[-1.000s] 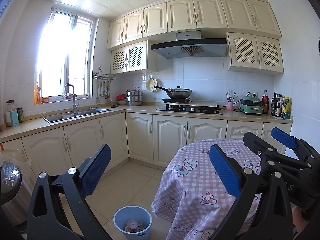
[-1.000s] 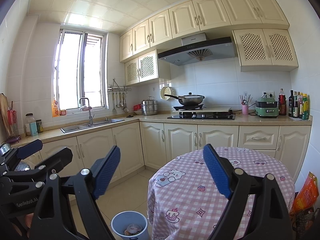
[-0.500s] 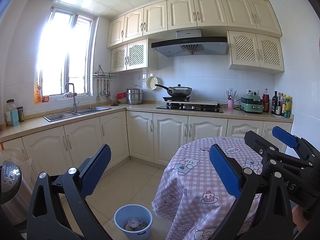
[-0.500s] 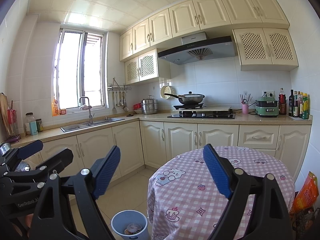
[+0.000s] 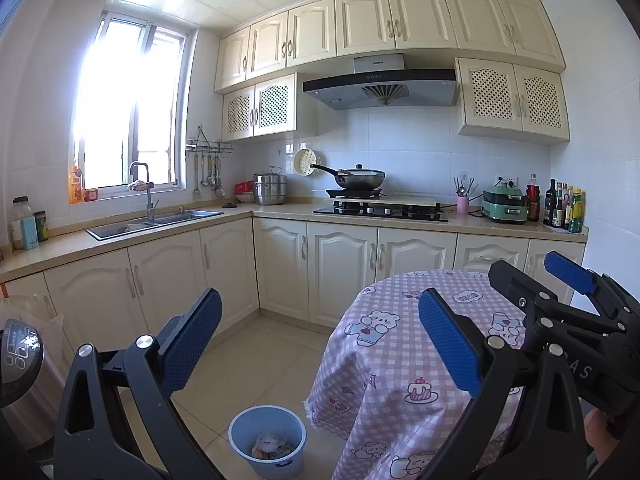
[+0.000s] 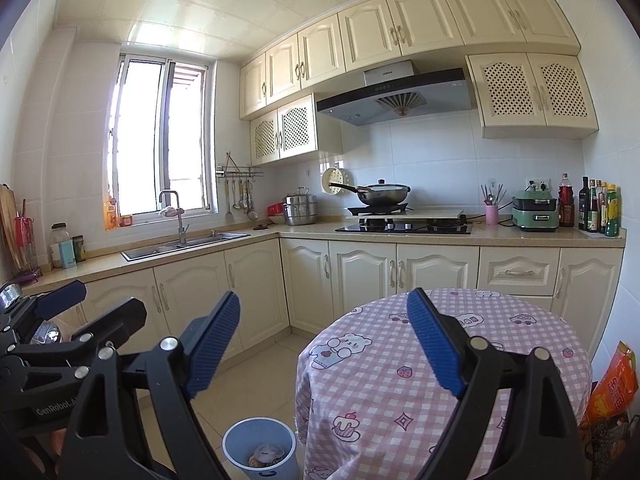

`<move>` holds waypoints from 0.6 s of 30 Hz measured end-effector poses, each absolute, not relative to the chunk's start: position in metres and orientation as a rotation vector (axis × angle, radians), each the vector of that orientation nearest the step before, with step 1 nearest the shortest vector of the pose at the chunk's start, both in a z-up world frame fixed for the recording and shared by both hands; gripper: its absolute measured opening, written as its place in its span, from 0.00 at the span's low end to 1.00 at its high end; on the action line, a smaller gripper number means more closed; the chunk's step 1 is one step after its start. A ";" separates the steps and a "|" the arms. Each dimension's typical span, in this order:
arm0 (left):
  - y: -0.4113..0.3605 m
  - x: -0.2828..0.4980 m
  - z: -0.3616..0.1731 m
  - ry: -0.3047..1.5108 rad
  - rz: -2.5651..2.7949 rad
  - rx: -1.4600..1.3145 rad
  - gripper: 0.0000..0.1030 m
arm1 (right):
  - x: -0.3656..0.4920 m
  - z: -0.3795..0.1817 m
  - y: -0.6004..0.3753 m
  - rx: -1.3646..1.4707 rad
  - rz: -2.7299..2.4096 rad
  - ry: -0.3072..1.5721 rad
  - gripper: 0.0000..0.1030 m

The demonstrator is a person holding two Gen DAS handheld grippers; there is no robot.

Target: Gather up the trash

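Pink-and-white checked cloth printed with bears and cupcakes covers the round table point(image 5: 404, 344), which fills the lower right of both views. Just left of the table's foot, on the tiled floor, stands a light blue bin point(image 5: 267, 442) with crumpled wrappers point(image 5: 272, 444) lying in its bottom; the trash sits there, inside the bin.

The left tongs point(image 5: 320, 344) are held wide open with nothing between the blue pads, the gap framing the floor, the bin and the table's edge. The right tongs point(image 6: 324, 344) are likewise spread wide and empty. Each pair shows at the edge of the other's view, side by side and apart.

Cream cabinets run under an L-shaped counter. On it stand a steel sink point(image 6: 184, 245) with a tall tap below the window, a stacked steamer pot point(image 6: 300, 210), a black wok point(image 6: 384, 194) on the hob, a pink cup of utensils point(image 6: 492, 214), a green cooker point(image 6: 535, 210) and a row of dark bottles point(image 6: 600, 210) by the right wall. A grey hood point(image 6: 394, 98) hangs over the hob; its small badge is too small to read.

An orange bag point(image 6: 614, 380) leans on the floor right of the table. A steel appliance point(image 5: 20, 376) with a button panel stands at far left.

White lettering on the left tongs' body, seen from the right camera, reads "GenRobot.A", cut off by a finger. The right tongs' body shows only "AS".
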State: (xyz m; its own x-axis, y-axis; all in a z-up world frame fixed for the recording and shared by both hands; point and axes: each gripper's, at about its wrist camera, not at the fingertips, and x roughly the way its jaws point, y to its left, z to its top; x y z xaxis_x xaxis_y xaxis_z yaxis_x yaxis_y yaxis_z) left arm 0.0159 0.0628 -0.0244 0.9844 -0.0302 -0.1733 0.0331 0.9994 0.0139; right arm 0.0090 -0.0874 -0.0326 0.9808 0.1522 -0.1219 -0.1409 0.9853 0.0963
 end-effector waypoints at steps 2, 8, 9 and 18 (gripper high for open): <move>0.063 0.018 -0.025 0.178 -0.029 0.019 0.93 | 0.013 -0.032 -0.087 0.088 0.148 0.134 0.82; 0.066 0.032 -0.024 0.179 -0.009 0.032 0.93 | 0.029 -0.034 -0.082 0.090 0.158 0.143 0.82; 0.067 0.035 -0.025 0.181 -0.008 0.030 0.93 | 0.033 -0.034 -0.082 0.089 0.159 0.145 0.82; 0.069 0.060 -0.033 0.222 0.004 0.027 0.93 | 0.064 -0.041 -0.081 0.093 0.167 0.180 0.82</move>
State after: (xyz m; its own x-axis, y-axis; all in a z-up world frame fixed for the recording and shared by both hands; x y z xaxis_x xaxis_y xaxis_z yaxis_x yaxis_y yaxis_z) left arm 0.0603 0.0690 -0.0326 0.9755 0.0070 -0.2197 -0.0009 0.9996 0.0277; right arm 0.0641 -0.0807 -0.0415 0.9701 0.1733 -0.1699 -0.1567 0.9819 0.1066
